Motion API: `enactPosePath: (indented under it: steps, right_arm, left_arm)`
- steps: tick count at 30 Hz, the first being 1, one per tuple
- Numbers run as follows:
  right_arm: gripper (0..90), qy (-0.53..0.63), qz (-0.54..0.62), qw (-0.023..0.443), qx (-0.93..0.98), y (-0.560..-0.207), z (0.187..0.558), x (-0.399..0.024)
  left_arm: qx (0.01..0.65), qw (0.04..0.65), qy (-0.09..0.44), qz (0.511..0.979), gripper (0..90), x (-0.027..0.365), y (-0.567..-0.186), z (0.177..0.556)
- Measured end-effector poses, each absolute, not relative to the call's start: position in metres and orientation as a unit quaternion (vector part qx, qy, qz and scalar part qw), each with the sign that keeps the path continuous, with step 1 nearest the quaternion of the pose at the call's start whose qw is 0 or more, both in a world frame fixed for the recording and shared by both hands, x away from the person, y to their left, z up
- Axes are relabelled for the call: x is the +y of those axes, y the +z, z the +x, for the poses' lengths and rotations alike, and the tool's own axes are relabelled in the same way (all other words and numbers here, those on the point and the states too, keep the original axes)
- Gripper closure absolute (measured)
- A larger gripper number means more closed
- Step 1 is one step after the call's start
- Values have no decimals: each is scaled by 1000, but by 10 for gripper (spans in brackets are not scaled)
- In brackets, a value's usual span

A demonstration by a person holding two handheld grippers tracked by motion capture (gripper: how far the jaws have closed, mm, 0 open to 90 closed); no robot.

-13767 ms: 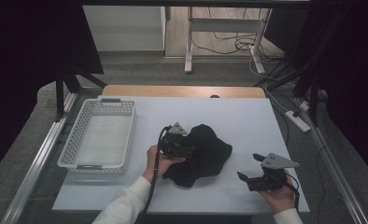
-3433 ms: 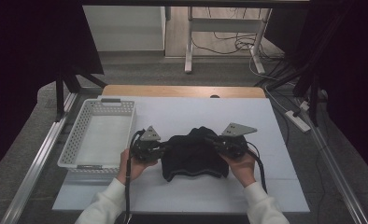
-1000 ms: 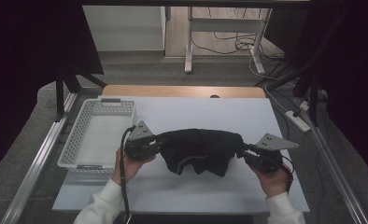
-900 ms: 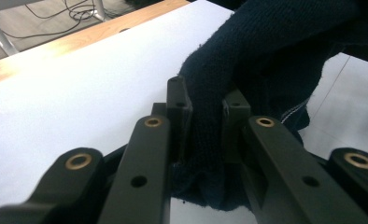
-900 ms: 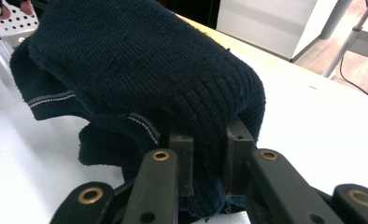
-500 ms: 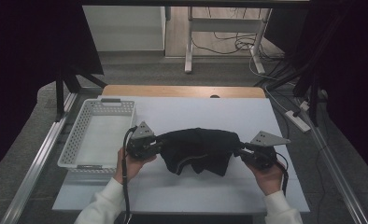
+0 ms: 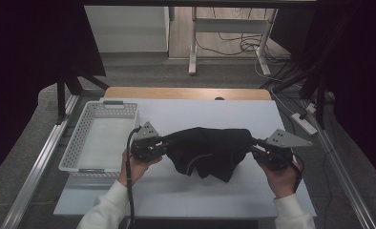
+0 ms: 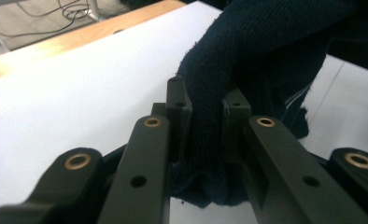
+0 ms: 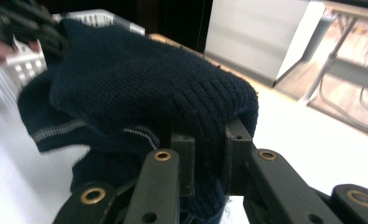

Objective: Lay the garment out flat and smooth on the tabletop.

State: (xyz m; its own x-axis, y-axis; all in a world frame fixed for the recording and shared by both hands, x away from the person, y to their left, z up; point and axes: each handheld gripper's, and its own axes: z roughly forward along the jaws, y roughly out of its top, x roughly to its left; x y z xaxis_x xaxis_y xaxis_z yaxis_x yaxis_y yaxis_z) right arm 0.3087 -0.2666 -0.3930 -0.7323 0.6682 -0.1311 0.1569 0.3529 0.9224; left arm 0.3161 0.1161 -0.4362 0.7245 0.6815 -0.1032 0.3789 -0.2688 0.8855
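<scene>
Both grippers are clamped on a dark navy knitted garment (image 7: 207, 150), the left gripper (image 7: 163, 147) pinching one end and the right gripper (image 7: 254, 144) the other, so the knit hangs stretched between them over the middle of the white table (image 7: 186, 114). Its lower folds sag toward the tabletop, and a white perforated basket (image 7: 100, 138) sits just to the left of the left hand (image 7: 137, 167). This looks like the spreading step before folding; next, the cloth likely needs lowering flat with both ends kept level.
</scene>
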Motion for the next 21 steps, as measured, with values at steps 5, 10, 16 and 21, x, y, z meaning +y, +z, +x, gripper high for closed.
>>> enactPosePath:
  steps: [5,10,16,21]
  right_arm:
    - [786,526,249,272,766,-367,303,-263]
    - [785,521,240,267,774,-359,315,-247]
    - [784,510,253,242,786,-378,342,-231]
    - [782,502,265,225,792,-393,360,-223]
  left_arm:
    - [334,509,150,779,767,114,-431,314]
    - [348,499,152,779,765,119,-436,318]
    - [370,480,148,781,745,124,-447,325]
    - [385,471,146,780,685,128,-452,329]
